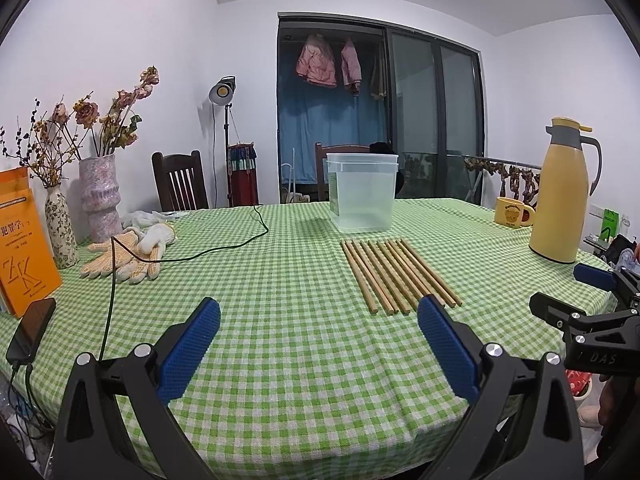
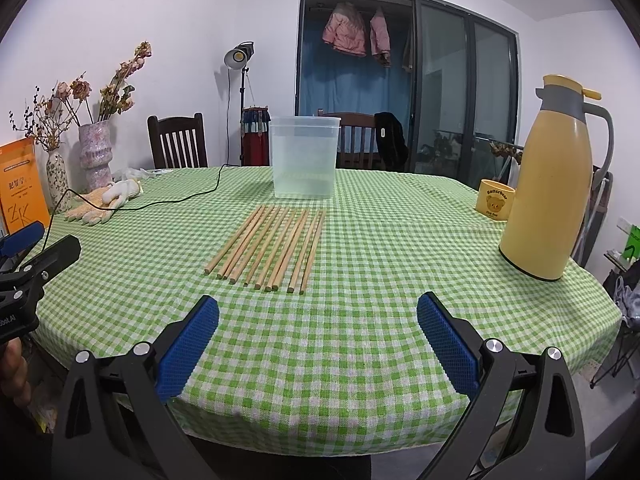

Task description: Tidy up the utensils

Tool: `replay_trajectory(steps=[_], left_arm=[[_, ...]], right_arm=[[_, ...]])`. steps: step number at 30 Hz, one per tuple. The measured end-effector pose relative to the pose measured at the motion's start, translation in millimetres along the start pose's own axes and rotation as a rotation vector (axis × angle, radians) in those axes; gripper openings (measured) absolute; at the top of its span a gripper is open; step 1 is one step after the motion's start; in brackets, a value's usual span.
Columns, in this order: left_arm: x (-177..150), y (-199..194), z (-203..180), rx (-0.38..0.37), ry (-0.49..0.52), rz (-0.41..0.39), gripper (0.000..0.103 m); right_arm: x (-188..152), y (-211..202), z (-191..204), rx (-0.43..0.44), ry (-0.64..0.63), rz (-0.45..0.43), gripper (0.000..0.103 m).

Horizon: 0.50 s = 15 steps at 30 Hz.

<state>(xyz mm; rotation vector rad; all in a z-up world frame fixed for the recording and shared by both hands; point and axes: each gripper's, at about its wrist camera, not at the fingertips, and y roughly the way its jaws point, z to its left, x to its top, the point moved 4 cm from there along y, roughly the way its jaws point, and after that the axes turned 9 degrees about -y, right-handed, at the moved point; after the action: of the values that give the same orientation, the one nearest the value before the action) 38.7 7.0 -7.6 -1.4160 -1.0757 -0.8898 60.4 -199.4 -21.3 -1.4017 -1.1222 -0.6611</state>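
- While neither tool has taken anything up, the left gripper (image 1: 318, 322) and the right gripper (image 2: 318, 320) both hover with jaws spread wide and empty over the near part of the table (image 2: 400, 264).
- Laid side by side in a flat row, the wooden chopsticks (image 2: 268, 246) sit near the table's middle, thick ends toward the grippers, probably so each can be pinched singly.
- Just beyond their far tips stands the clear plastic container (image 2: 304, 158), upright and open-topped, seemingly the place meant for them.
- Bare checked cloth lies between grippers and chopsticks, giving free approach.
- At the right edge the yellow thermos (image 2: 548, 192) and mug (image 2: 494, 200) stand well apart; gloves (image 1: 128, 254) and a cable (image 1: 208, 252) lie left.
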Motion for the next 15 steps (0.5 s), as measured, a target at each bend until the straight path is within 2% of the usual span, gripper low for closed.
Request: replay_trajectory(steps=[15], left_arm=[[-0.1,0.8,0.6,-0.016,-0.016,0.009,0.096]], right_arm=[[0.5,-1.0,-0.7,0.003,0.007,-0.002,0.095]])
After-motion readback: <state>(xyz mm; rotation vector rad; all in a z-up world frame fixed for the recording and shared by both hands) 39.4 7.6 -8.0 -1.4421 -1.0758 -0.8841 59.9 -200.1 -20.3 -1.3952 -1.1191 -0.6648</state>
